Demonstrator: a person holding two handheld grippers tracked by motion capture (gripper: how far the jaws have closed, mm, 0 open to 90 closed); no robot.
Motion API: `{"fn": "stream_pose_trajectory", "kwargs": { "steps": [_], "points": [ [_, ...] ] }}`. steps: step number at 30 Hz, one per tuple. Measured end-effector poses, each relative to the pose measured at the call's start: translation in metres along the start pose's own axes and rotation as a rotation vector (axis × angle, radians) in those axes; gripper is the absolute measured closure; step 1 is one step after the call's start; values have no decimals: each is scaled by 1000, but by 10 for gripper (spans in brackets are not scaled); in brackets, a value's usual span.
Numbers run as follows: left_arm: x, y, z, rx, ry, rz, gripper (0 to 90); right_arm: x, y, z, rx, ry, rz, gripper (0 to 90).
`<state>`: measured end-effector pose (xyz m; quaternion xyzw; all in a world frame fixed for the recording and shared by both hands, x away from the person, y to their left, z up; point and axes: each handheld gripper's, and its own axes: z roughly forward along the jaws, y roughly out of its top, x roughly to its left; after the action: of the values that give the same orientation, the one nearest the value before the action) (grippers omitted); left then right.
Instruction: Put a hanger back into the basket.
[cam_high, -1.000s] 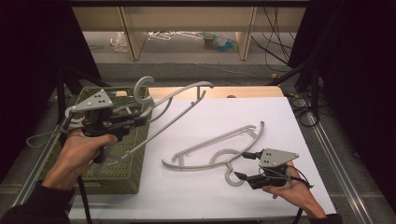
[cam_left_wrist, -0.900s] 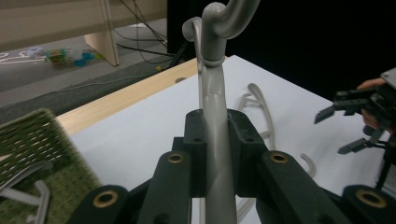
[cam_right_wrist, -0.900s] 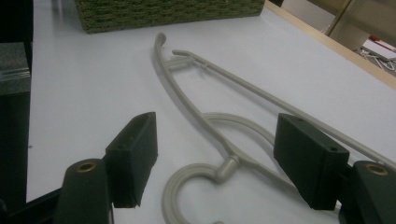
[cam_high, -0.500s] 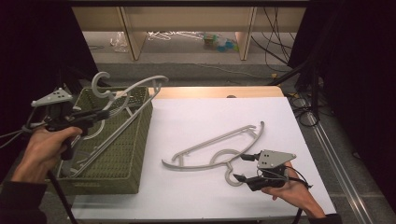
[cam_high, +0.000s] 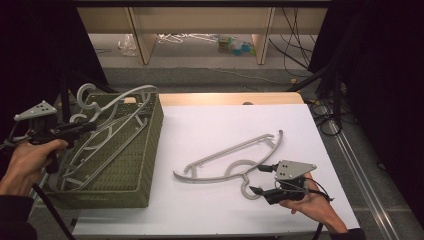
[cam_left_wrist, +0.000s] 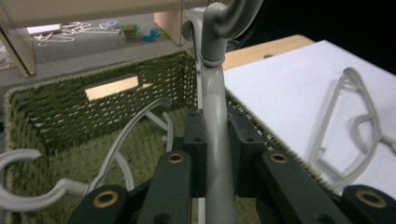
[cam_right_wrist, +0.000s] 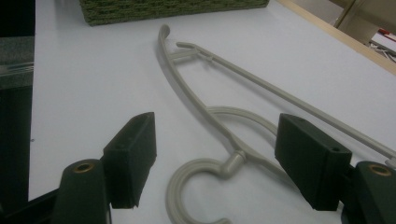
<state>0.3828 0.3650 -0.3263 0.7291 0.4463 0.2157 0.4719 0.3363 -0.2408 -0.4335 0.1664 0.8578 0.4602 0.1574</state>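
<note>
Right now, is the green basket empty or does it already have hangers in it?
Not empty. The green basket holds grey hangers, and the left tool is clamped on another hanger above it.

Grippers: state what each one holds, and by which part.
The left gripper is shut on a grey hanger, clamping its neck just below the hook. The right gripper is open and holds nothing; another hanger lies between its jaws.

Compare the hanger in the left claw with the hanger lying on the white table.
The held hanger is clamped in the left claw and tilted over the green basket; the table hanger lies flat and free, its hook between the right claw's open jaws. Both are grey plastic with curved hooks.
</note>
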Motion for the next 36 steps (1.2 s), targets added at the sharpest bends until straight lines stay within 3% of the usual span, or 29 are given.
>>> {"fn": "stream_pose_trajectory", "kwargs": {
  "steps": [4, 9, 17, 21, 24, 25, 28, 32, 34, 36],
  "points": [
    [5, -2, 0, -4, -18, 12, 789, 0, 0, -1, 7, 5, -1, 300],
    [12, -6, 6, 50, -6, 27, 789, 0, 0, 0, 5, 3, -4, 300],
    [18, -15, 17, 94, -10, 6, 789, 0, -1, -1, 8, 7, -2, 300],
    [17, -24, 30, 115, -19, -30, 789, 0, 0, -1, 24, 12, -15, 298],
    [19, -30, 39, 171, -12, -27, 789, 0, -1, 0, 17, 10, -13, 297],
    [18, -32, 43, 167, -6, -54, 788, 0, -1, 0, 17, 9, -13, 297],
    [20, -38, 50, 191, 15, -56, 787, -1, -1, 0, 16, 8, -9, 297],
    [20, -44, 58, 236, 86, -33, 782, -1, -1, -1, 15, 9, -7, 296],
    [24, -45, 56, 296, 114, 10, 777, -1, -1, -1, 11, 5, -9, 296],
    [25, -49, 58, 297, 139, -9, 774, -1, -1, -2, 9, 2, -7, 296]
  ]
}}
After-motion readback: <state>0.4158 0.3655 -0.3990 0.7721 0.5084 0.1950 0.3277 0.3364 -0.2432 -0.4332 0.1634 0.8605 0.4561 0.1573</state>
